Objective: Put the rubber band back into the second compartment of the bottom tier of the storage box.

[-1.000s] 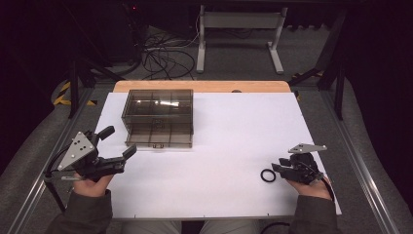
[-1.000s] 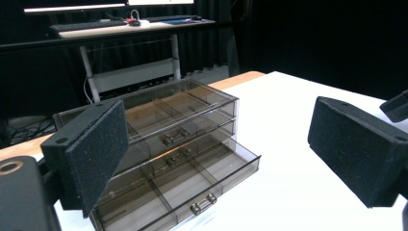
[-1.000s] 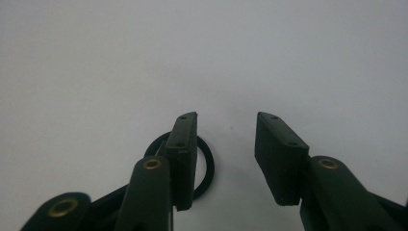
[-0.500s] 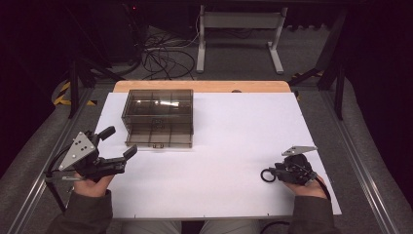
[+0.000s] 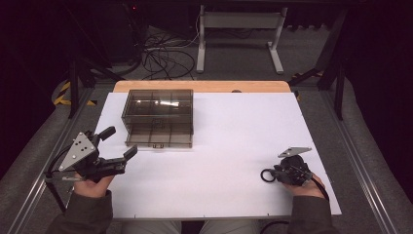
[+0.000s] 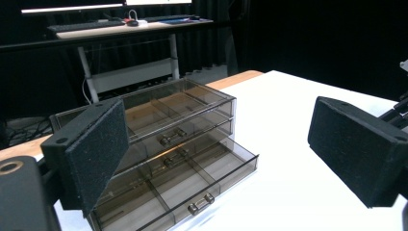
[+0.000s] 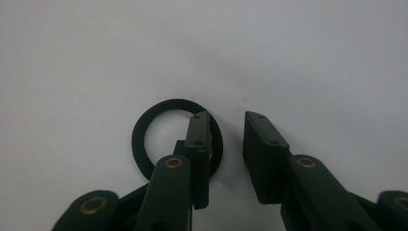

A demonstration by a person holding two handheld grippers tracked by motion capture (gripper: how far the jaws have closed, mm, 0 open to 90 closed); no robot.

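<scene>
The table (image 5: pixel 234 146) is covered by a plain white sheet, with a strip of bare wood showing along its far edge. It has metal rails down both sides. Beyond it the room is dark: a grey floor, a tangle of black cables (image 5: pixel 165 53) behind the far left corner, and the white legs of another desk (image 5: pixel 238 29). In the left gripper view that desk carries a keyboard (image 6: pixel 82 26) under a lit screen edge.

On the far left part of the sheet stands a smoky clear drawer box (image 5: pixel 158 117), its lowest drawer pulled out toward the person and empty in its compartments.

A black ring (image 7: pixel 163 139) lies flat on the white sheet near the table's front right, just in front of the right gripper (image 7: pixel 226 149). That gripper points down at it. Its jaws have just been closing and now stand a narrow gap apart; one jaw sits inside the ring's hole and the other outside, so the ring's band lies between them. Whether the pads already press on the band cannot be told.

The left gripper (image 5: pixel 114 151) rests at the front left of the table, aimed at the drawer box, its jaws spread wide with nothing between them.
</scene>
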